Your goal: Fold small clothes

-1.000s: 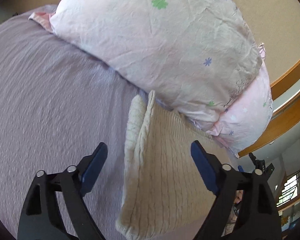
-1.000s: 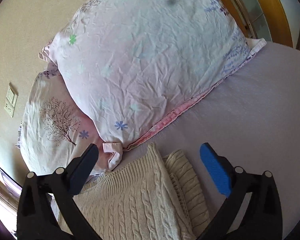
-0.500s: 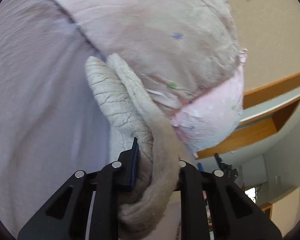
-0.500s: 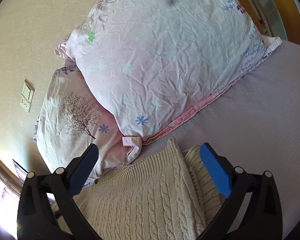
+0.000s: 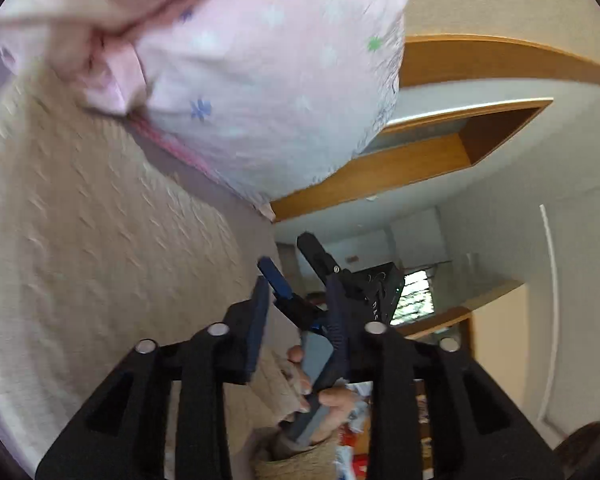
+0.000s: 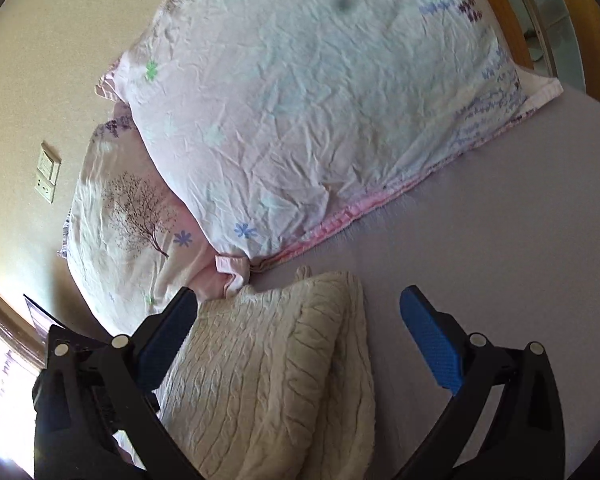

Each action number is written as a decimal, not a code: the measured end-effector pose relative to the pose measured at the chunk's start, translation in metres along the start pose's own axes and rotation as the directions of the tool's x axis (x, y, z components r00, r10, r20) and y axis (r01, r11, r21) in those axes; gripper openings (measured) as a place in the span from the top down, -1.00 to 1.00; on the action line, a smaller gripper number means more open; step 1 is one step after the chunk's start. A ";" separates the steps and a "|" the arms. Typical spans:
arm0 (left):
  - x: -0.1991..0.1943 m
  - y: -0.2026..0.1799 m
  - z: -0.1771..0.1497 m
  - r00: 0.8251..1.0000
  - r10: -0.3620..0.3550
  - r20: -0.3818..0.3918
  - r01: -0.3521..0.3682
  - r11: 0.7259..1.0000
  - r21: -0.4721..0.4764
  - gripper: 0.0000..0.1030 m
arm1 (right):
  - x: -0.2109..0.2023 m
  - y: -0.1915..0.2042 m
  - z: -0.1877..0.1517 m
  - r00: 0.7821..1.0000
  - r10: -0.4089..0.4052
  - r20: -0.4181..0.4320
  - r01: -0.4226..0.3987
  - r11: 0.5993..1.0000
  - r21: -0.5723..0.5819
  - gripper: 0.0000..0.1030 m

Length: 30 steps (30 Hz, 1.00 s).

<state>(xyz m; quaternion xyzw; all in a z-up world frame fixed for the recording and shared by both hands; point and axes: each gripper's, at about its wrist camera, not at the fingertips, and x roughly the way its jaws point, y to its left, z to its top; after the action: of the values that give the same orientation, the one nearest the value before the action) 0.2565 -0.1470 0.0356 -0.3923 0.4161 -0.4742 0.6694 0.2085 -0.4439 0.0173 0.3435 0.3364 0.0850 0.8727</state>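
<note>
Left wrist view, blurred: the left gripper (image 5: 296, 320) has its fingers drawn close with nothing visibly between them, though blur leaves that uncertain; the cream knit sweater (image 5: 100, 260) lies beside it, below a floral pillow (image 5: 260, 80).

Right wrist view: the right gripper (image 6: 300, 340) hovers spread wide above the folded sweater (image 6: 276, 368) on the lilac bedsheet (image 6: 500, 220), probably poised to press or straighten the fold.
</note>
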 end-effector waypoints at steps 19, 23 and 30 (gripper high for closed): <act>-0.063 0.062 -0.017 0.934 0.357 -0.028 -0.358 0.934 -0.017 0.24 | 0.053 -0.015 -0.034 0.926 0.275 -0.258 -0.231 0.954 0.191 0.34; -0.120 0.033 -0.025 0.893 0.449 0.044 -0.450 0.884 0.127 0.26 | 0.072 0.037 -0.054 0.868 0.356 -0.345 -0.341 0.934 0.105 0.36; -0.180 0.027 -0.028 0.767 0.613 0.190 -0.639 0.756 0.141 -0.01 | 0.044 0.072 -0.063 0.961 0.184 -0.208 -0.200 0.978 -0.055 -0.22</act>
<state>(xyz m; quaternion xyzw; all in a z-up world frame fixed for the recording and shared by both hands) 0.2018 0.0287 0.0346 -0.1924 0.4289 -0.2344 0.8510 0.2074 -0.3385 0.0074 0.3311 0.3847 0.2163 0.8341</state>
